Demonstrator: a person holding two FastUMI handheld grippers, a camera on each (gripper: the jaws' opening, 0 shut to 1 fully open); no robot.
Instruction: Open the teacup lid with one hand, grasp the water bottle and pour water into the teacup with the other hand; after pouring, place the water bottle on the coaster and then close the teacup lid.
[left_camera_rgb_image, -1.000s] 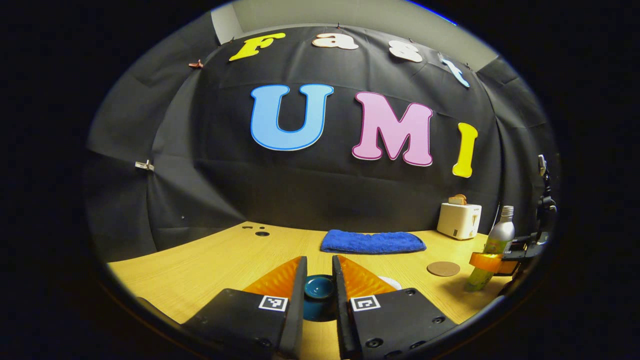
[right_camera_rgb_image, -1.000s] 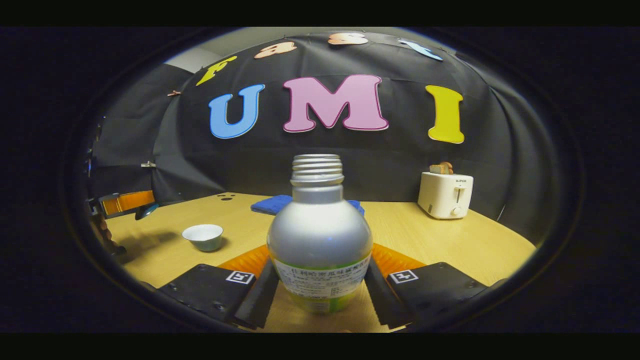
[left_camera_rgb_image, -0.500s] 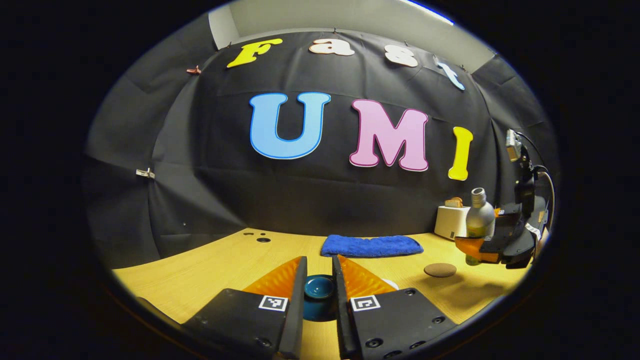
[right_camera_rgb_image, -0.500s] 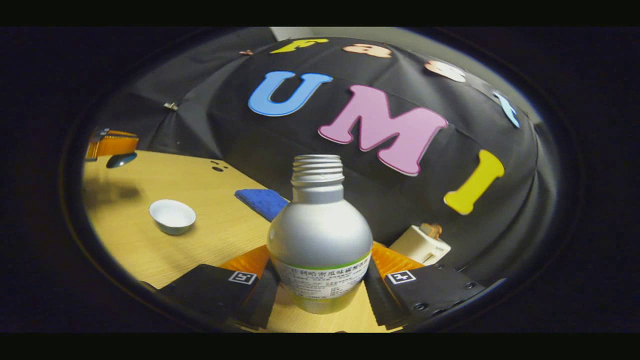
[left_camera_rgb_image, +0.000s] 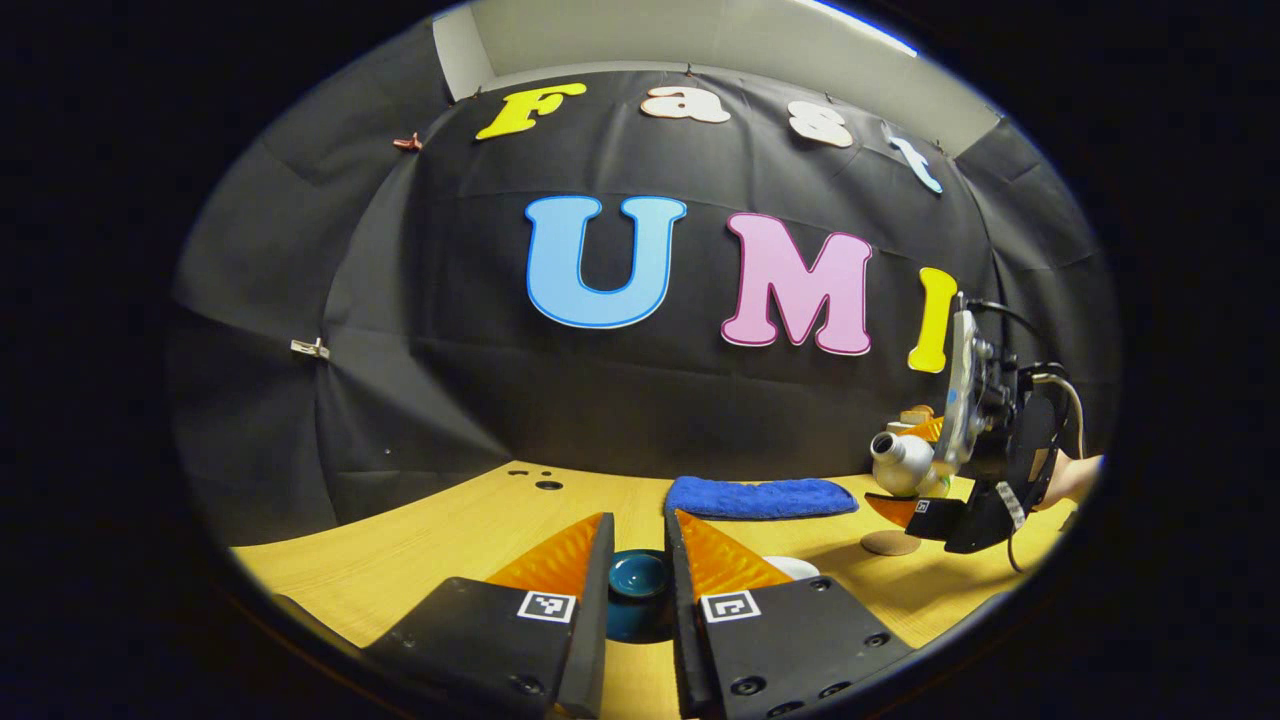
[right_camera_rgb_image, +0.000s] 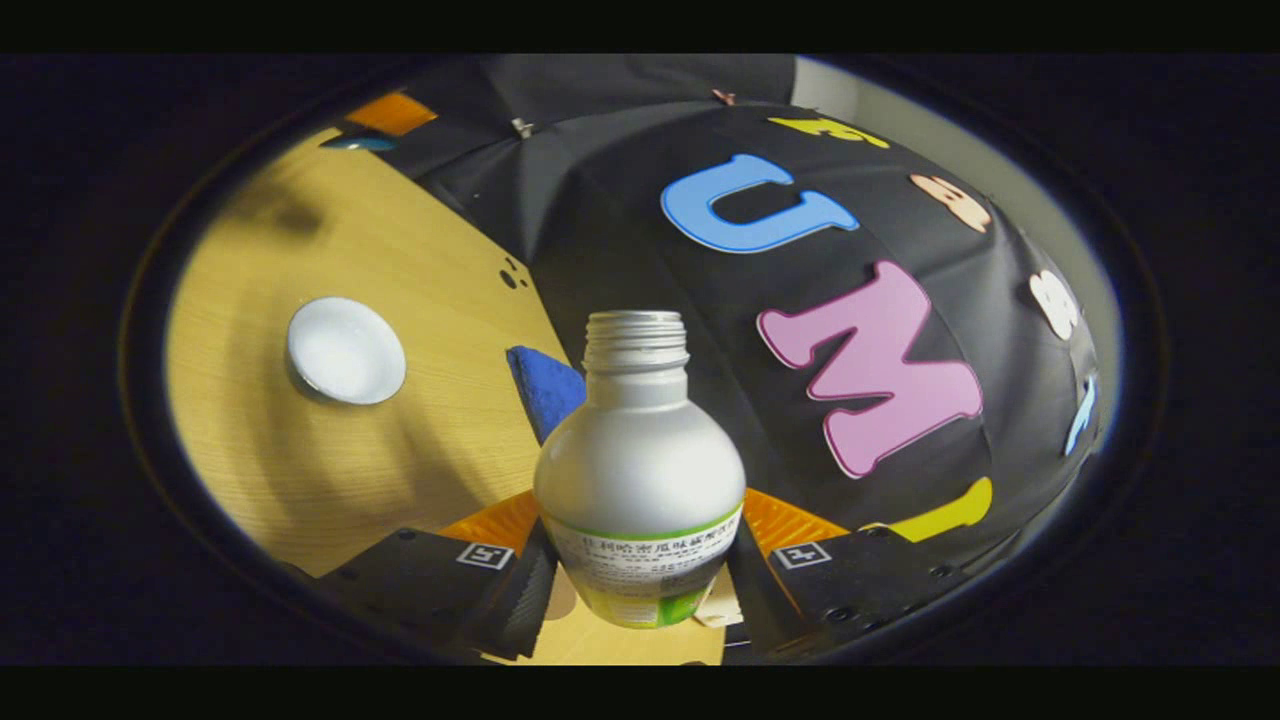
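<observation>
My left gripper (left_camera_rgb_image: 638, 522) is shut on the teal teacup lid (left_camera_rgb_image: 639, 580) and holds it above the table. The white teacup's rim (left_camera_rgb_image: 790, 567) peeks out just right of its fingers. In the right gripper view my right gripper (right_camera_rgb_image: 640, 525) is shut on the silver water bottle (right_camera_rgb_image: 640, 470), whose uncapped neck is tipped over towards the left. The open teacup (right_camera_rgb_image: 345, 350) stands on the table well left of the bottle's mouth. From the left gripper view the tilted bottle (left_camera_rgb_image: 900, 462) hangs in the air at far right, above the round brown coaster (left_camera_rgb_image: 890, 543).
A folded blue towel (left_camera_rgb_image: 760, 497) lies at the back of the wooden table (left_camera_rgb_image: 420, 545), against the black wall. A hand (left_camera_rgb_image: 1075, 480) holds the right gripper at the far right edge. The towel (right_camera_rgb_image: 545, 385) also lies behind the bottle's neck.
The right gripper has lifted the bottle off the table and tipped it steeply leftwards, moving it nearer the teacup. The left gripper, still holding the lid, has barely moved.
</observation>
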